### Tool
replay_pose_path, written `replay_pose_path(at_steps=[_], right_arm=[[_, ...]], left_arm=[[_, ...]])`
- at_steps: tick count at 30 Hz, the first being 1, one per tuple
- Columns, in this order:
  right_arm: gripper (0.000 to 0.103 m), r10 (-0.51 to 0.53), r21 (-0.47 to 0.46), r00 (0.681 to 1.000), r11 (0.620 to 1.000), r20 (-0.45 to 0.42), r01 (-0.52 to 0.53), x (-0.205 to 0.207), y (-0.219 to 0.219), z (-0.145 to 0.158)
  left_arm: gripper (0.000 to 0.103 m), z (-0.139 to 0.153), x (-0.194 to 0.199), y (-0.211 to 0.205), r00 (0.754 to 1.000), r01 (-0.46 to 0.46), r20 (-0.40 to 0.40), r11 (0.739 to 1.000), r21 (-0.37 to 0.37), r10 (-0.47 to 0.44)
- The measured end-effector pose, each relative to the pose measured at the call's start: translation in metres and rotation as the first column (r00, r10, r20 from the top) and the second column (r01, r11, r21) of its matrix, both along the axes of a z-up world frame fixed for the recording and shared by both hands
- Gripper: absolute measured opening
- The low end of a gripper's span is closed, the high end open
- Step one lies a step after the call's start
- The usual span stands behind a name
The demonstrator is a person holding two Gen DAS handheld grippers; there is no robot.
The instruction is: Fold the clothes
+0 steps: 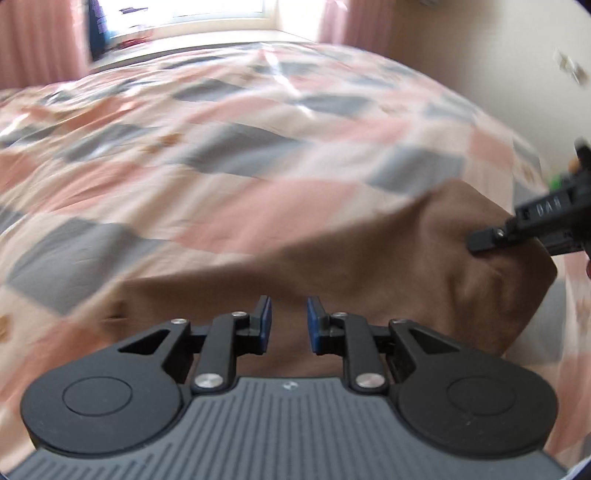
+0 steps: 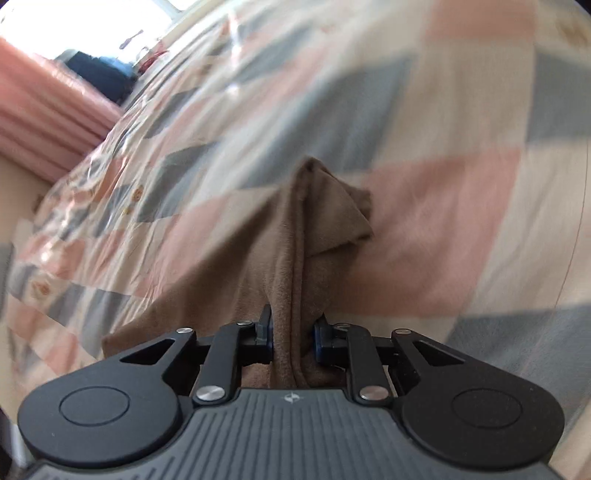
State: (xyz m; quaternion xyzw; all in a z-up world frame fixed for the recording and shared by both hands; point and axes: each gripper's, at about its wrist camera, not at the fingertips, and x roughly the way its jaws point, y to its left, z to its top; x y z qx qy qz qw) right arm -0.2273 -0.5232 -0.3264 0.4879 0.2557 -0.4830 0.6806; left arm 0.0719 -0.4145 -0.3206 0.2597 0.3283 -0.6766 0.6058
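A brown fleece garment (image 1: 369,258) lies partly lifted over the checked bedspread (image 1: 258,147). In the left wrist view my left gripper (image 1: 289,325) sits low at the garment's near edge. Its blue pads (image 1: 314,325) stand close together with brown cloth filling the narrow gap. My right gripper (image 1: 480,242) comes in from the right and pinches a bunched corner. In the right wrist view the right gripper (image 2: 293,332) is shut on a ridge of the garment (image 2: 314,229). That ridge runs up between the pads and ends in a folded point.
The pink, grey and cream bedspread (image 2: 443,184) fills both views and is blurred. Pink curtains (image 1: 37,48) flank a bright window (image 1: 207,14) beyond the bed's far edge. A dark blue item (image 1: 99,33) stands near the window. A cream wall (image 1: 498,74) is on the right.
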Motion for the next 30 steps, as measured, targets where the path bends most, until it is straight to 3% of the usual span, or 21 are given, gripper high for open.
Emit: replay_pose_path(at_steps=[3, 7, 9, 12, 13, 14, 16, 19, 20, 23, 25, 28, 30], right_arm=[[0.019, 0.110, -0.114, 0.980, 0.985, -0.166, -0.130, 0.066, 0.016, 0.033], [0.019, 0.258, -0.207, 0.892, 0.913, -0.372, -0.350, 0.176, 0.052, 0.054], [0.020, 0.320, -0.206, 0.828, 0.869, -0.460, -0.450, 0.231, 0.076, 0.043], [0.026, 0.404, -0.153, 0.708, 0.799, -0.579, -0.582, 0.290, 0.114, -0.004], [0.030, 0.434, -0.127, 0.675, 0.780, -0.597, -0.613, 0.302, 0.124, -0.021], [0.045, 0.455, -0.109, 0.647, 0.762, -0.611, -0.639, 0.311, 0.133, -0.035], [0.045, 0.457, -0.114, 0.586, 0.715, -0.669, -0.689, 0.318, 0.147, -0.048], [0.061, 0.511, -0.166, 0.640, 0.693, -0.574, -0.702, 0.295, 0.150, -0.030], [0.063, 0.537, -0.199, 0.681, 0.693, -0.498, -0.693, 0.279, 0.148, -0.019], [0.063, 0.541, -0.292, 0.774, 0.721, -0.330, -0.629, 0.228, 0.145, 0.011], [0.066, 0.491, -0.305, 0.826, 0.770, -0.278, -0.561, 0.201, 0.139, 0.022], [0.067, 0.399, -0.281, 0.889, 0.847, -0.226, -0.452, 0.170, 0.121, 0.023], [0.067, 0.342, -0.259, 0.920, 0.886, -0.192, -0.384, 0.155, 0.108, 0.018]], left_arm=[[0.016, 0.012, 0.053, 0.021, 0.991, -0.104, -0.079, 0.994, 0.013, 0.105], [0.016, 0.026, 0.125, 0.048, 0.953, -0.236, -0.181, 0.970, 0.057, 0.242], [0.016, 0.023, 0.151, 0.058, 0.929, -0.276, -0.232, 0.957, 0.087, 0.289], [0.015, 0.012, 0.183, 0.072, 0.885, -0.319, -0.309, 0.938, 0.139, 0.347], [0.015, 0.007, 0.187, 0.073, 0.872, -0.318, -0.339, 0.935, 0.157, 0.353], [0.015, 0.003, 0.190, 0.074, 0.858, -0.311, -0.373, 0.935, 0.171, 0.353], [0.016, -0.005, 0.191, 0.073, 0.829, -0.287, -0.442, 0.939, 0.188, 0.342], [0.021, -0.012, 0.180, 0.057, 0.782, -0.225, -0.548, 0.954, 0.199, 0.299], [0.026, -0.014, 0.174, 0.051, 0.767, -0.203, -0.576, 0.958, 0.200, 0.283], [0.035, -0.022, 0.147, 0.023, 0.768, -0.149, -0.591, 0.966, 0.211, 0.248], [0.037, -0.033, 0.135, 0.008, 0.777, -0.132, -0.576, 0.960, 0.247, 0.255], [0.041, -0.053, 0.124, -0.007, 0.770, -0.127, -0.568, 0.942, 0.310, 0.291], [0.042, -0.062, 0.119, -0.012, 0.741, -0.136, -0.593, 0.936, 0.325, 0.314]])
